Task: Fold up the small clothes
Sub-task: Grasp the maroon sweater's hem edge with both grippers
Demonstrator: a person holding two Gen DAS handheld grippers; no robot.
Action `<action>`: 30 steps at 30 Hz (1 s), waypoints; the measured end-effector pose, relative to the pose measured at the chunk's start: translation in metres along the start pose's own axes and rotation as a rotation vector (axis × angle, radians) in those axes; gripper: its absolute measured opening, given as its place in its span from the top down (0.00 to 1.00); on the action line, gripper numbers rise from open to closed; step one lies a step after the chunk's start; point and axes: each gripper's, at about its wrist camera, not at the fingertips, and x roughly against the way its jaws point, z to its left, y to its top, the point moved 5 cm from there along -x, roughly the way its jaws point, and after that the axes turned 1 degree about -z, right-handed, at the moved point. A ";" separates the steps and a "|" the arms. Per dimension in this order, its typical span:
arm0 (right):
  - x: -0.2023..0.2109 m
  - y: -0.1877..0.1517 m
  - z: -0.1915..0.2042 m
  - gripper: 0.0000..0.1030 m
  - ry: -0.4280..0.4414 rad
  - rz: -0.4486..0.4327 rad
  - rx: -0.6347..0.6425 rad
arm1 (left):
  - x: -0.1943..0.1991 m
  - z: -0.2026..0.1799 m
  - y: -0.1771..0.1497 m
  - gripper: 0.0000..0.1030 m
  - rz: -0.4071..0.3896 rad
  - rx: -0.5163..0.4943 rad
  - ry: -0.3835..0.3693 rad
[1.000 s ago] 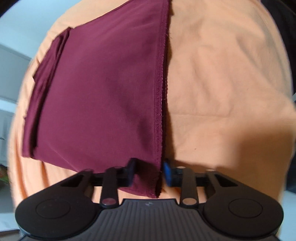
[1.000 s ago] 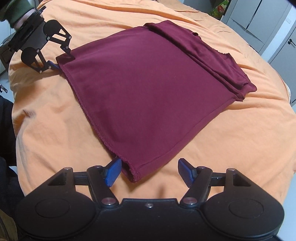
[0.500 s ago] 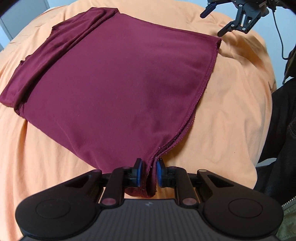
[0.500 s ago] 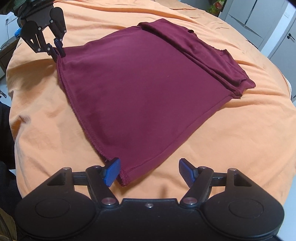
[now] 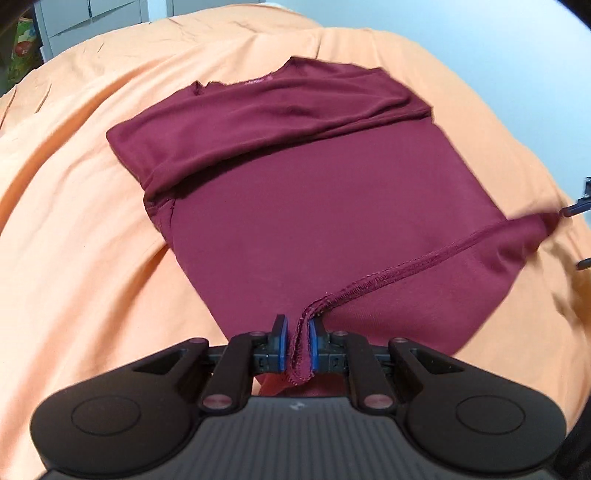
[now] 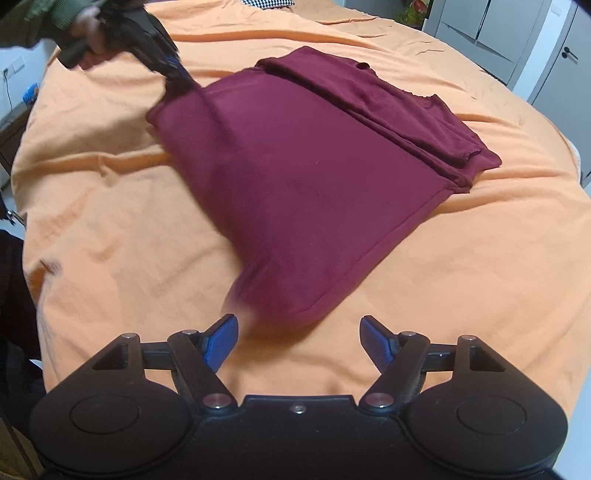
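Centrally: maroon garment (image 6: 314,184) spread on orange bed sheet (image 6: 110,221) | left gripper (image 5: 294,345) fingers pinch its hemmed corner, lifted | right gripper (image 6: 295,341) fingers spread apart, just short of near corner

Home bedroom, orange bedsheet (image 6: 110,221), wardrobe doors (image 6: 480,33)

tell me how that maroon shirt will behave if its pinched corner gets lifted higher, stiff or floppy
Probably floppy: the maroon shirt bunches into a soft ridge where the left gripper pinches its hem. Likely light and thin, since it lies flat on the orange sheet. It should drape and trail rather than hold shape.
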 end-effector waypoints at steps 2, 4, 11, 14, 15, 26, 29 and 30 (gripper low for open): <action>0.001 0.004 0.000 0.27 0.021 -0.011 0.004 | -0.003 -0.003 -0.002 0.88 0.013 -0.022 0.004; 0.000 0.008 -0.001 0.26 0.041 -0.024 0.008 | -0.005 -0.004 -0.007 0.88 0.019 -0.025 0.005; -0.021 0.027 -0.043 0.28 0.093 -0.055 -0.164 | -0.007 -0.010 -0.017 0.88 0.025 -0.006 0.005; -0.040 0.026 -0.069 0.37 0.161 -0.052 -0.309 | -0.005 -0.009 -0.020 0.88 0.024 0.010 0.007; -0.047 0.025 -0.074 0.40 0.173 -0.046 -0.330 | -0.005 -0.008 -0.021 0.88 0.023 0.016 0.006; -0.061 0.043 -0.130 0.96 0.192 -0.176 -0.604 | 0.010 0.012 -0.011 0.82 -0.080 0.120 0.053; -0.072 0.045 -0.131 0.95 0.150 -0.145 -0.617 | 0.014 0.015 -0.007 0.72 -0.099 0.132 0.075; -0.077 0.046 -0.127 0.95 0.147 -0.123 -0.606 | 0.016 0.015 -0.007 0.69 -0.100 0.129 0.074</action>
